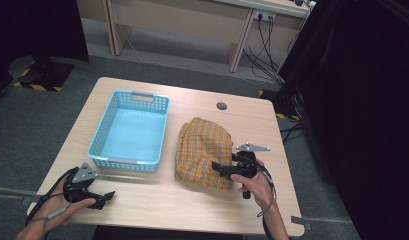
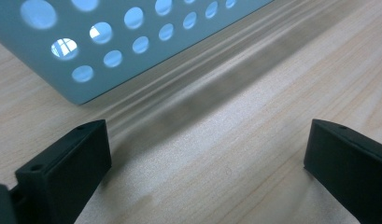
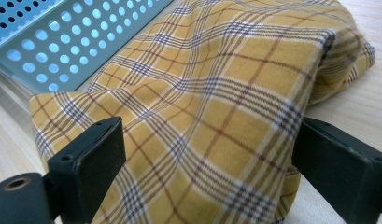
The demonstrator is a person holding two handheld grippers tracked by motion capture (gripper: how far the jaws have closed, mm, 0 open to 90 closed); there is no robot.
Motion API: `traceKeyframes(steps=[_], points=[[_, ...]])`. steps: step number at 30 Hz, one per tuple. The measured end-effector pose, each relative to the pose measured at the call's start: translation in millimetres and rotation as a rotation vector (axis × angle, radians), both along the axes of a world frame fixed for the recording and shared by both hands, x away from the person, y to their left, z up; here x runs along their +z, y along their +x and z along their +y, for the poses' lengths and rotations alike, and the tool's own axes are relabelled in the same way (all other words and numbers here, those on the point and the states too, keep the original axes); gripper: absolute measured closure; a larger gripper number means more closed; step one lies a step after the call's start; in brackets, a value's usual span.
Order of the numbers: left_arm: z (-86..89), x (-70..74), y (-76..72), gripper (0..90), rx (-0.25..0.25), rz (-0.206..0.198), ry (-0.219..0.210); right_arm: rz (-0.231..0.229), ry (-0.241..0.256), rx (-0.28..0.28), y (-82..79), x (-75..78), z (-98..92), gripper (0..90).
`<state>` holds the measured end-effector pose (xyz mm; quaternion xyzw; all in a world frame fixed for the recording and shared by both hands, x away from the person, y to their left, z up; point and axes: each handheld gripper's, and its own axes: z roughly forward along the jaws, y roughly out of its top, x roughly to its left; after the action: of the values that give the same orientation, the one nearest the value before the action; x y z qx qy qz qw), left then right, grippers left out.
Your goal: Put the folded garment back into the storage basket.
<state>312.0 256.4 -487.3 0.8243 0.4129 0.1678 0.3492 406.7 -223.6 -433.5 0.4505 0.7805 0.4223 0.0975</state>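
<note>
Table [image 1: 142,200]: R gripper [image 1: 218,167] wide open astride cloth [image 1: 204,150]

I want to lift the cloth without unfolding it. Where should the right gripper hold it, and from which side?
Probably the near edge of the cloth, approached from the person's side. The right gripper is open with that thick folded edge between its jaws, so closing there should catch all layers.

grey carpet floor [image 1: 37,125], wooden desk [image 1: 192,20] behind, black curtain [image 1: 362,100] right
</note>
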Motion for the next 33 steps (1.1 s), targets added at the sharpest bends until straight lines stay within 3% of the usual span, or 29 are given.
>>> traceKeyframes(steps=[18, 20, 32, 33], points=[[0.0, 0.1, 0.1, 0.0, 0.0, 0.001, 0.001, 0.048, 0.039, 0.011, 23.7, -3.1, 13.7, 16.7], [0.0, 0.1, 0.1, 0.0, 0.0, 0.001, 0.001, 0.073, 0.052, 0.006, 27.8, -3.3, 16.1, 19.0], [-0.1, 0.1, 0.2, 0.0, 0.0, 0.0, 0.001, 0.121, 0.091, 0.015, 44.4, -6.5, 18.9, 26.3], [0.0, 0.1, 0.2, 0.0, -0.001, 0.001, 0.001, 0.142, 0.097, 0.015, 48.2, -9.0, 21.1, 25.9]])
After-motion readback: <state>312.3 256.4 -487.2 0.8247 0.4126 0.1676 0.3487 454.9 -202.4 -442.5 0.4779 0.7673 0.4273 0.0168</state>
